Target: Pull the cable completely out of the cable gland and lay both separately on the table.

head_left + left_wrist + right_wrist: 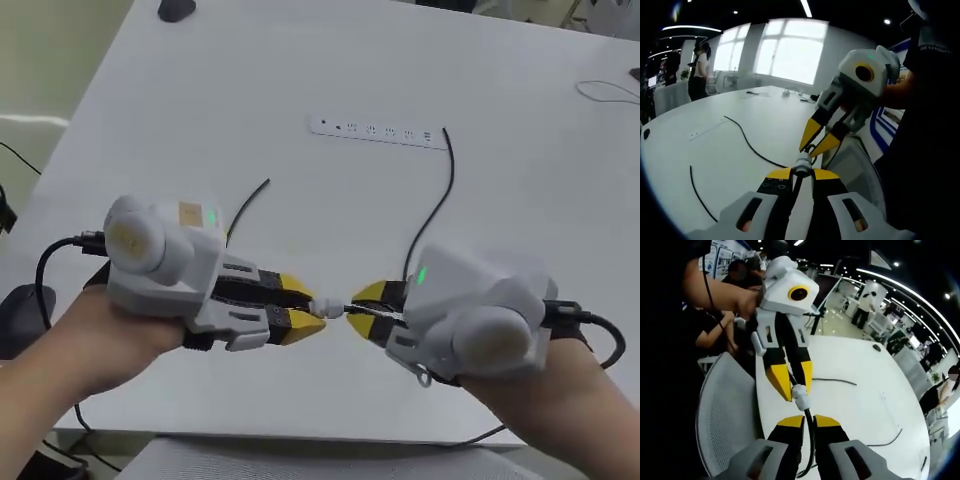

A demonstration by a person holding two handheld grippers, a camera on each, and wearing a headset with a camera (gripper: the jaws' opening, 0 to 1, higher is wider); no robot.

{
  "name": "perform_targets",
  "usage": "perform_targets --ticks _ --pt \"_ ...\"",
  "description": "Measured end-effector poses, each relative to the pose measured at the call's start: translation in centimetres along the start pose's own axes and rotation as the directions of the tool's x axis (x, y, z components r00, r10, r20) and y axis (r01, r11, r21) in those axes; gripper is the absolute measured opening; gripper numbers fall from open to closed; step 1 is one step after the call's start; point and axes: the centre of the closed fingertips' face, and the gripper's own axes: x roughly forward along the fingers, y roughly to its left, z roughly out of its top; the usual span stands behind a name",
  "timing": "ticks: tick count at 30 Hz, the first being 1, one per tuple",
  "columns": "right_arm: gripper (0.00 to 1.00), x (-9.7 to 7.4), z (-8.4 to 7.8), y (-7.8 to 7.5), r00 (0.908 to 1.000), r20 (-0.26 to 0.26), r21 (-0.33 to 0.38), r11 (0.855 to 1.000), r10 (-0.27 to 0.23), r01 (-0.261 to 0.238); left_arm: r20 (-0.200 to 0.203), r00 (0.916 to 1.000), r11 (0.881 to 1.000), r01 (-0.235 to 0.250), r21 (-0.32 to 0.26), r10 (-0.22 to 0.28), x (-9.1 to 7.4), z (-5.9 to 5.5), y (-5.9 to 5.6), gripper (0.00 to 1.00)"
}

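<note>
Barely started, I'd say: left gripper (pixel 312 308) clamps the gland (pixel 327 307) from 9 o'clock, and right gripper (pixel 352 308) pinches the cable (pixel 810 435) at 3, above the table (pixel 300 70). The cable isn't out yet and nothing's laid down.

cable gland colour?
White cable gland on black cable; best in right gripper view.
</note>
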Motion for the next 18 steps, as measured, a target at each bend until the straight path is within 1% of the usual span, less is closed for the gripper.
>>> perform_targets --ticks 3,6,7,11,13,17,18 --pt "0.01 0.1 -0.2 -0.1 0.9999 0.007 0.007 1.000 -0.011 0.011 -0.011 0.9999 1.000 -0.001 0.010 0.001 0.1 -0.1 -0.1 0.14" --pt "0.01 0.0 -0.2 -0.2 0.9992 0.035 0.053 0.998 -0.020 0.018 -0.007 1.0000 1.000 -0.003 0.006 0.003 0.1 -0.1 -0.1 0.14" --pt "0.00 0.0 -0.3 -0.2 0.9991 0.039 0.066 0.998 -0.016 0.013 -0.005 1.0000 1.000 0.000 0.000 0.000 0.1 0.0 -0.1 0.14" --pt "0.00 -0.2 -0.5 -0.4 0.9982 0.054 0.104 0.994 -0.027 0.021 0.001 1.0000 1.000 -0.001 0.008 0.001 0.1 0.1 -0.2 0.14" --pt "0.00 -0.2 -0.6 -0.4 0.9974 0.068 0.155 0.988 -0.024 0.013 0.004 1.0000 1.000 -0.002 0.013 0.002 0.1 0.1 -0.2 0.14" --pt "0.00 -0.3 -1.4 -0.9 0.9971 0.067 0.190 0.982 -0.037 0.023 0.001 0.9999 1.000 -0.010 0.021 0.010 0.0 0.1 0.0 0.14" --pt "0.00 -0.4 -1.5 -1.0 0.9965 0.076 0.221 0.975 -0.036 0.019 0.005 0.9999 1.000 -0.009 0.015 0.009 0.0 0.2 0.0 0.14"
